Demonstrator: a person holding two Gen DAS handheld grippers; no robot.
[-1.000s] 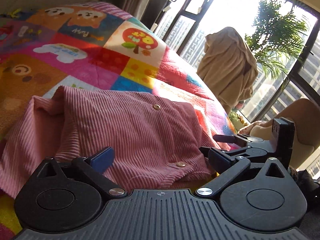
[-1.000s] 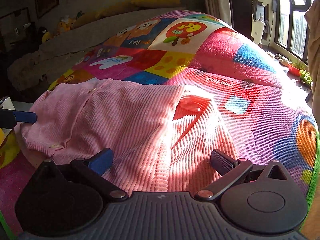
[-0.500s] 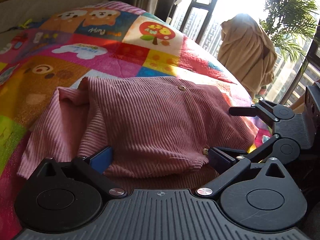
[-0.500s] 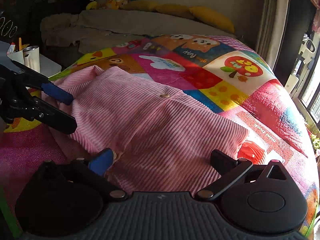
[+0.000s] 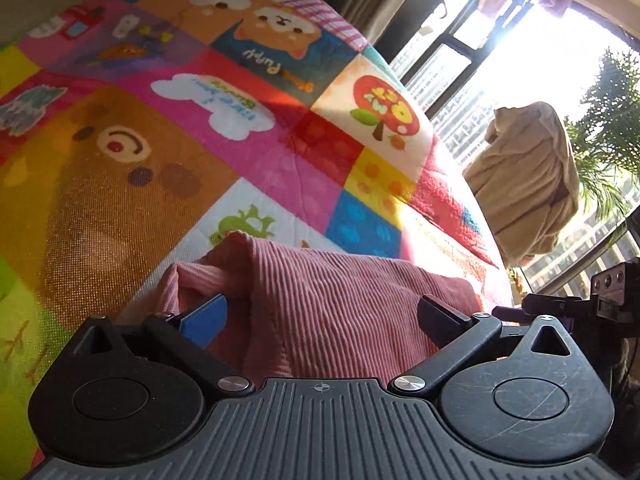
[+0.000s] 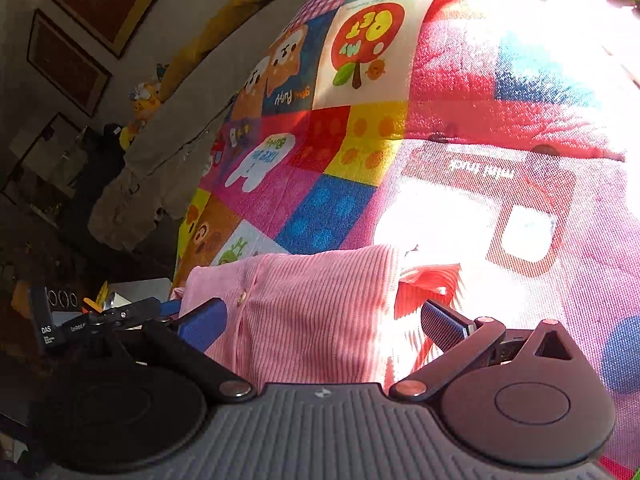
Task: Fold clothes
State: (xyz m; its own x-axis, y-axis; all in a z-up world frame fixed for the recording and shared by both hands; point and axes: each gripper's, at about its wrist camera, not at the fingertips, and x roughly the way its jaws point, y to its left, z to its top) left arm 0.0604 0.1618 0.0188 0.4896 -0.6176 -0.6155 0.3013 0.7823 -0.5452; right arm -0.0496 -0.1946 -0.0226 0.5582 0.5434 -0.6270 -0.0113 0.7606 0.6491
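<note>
A folded pink corduroy garment [image 5: 344, 312] with snap buttons lies on the bed's near edge, low in both views. My left gripper [image 5: 322, 314] is open, with its fingers spread wide on either side of the folded cloth. My right gripper [image 6: 322, 320] is also open and straddles the same pink garment [image 6: 312, 316]. A sunlit inner layer of the garment shows by its right finger. Each gripper peeks into the other's view: the right gripper [image 5: 580, 308] at the right edge, the left gripper [image 6: 116, 316] at the left edge.
A colourful patchwork blanket [image 5: 240, 128] with cartoon prints covers the bed. A beige cloth [image 5: 528, 176] hangs by the bright window, with a plant [image 5: 608, 128] behind it. Framed pictures [image 6: 80, 28], plush toys [image 6: 144, 100] and a cluttered side table [image 6: 120, 292] lie to the left.
Both grippers have swung to face across the bed and closed in on the garment's near edge. The garment now looks smaller and more compact between the open fingers.
</note>
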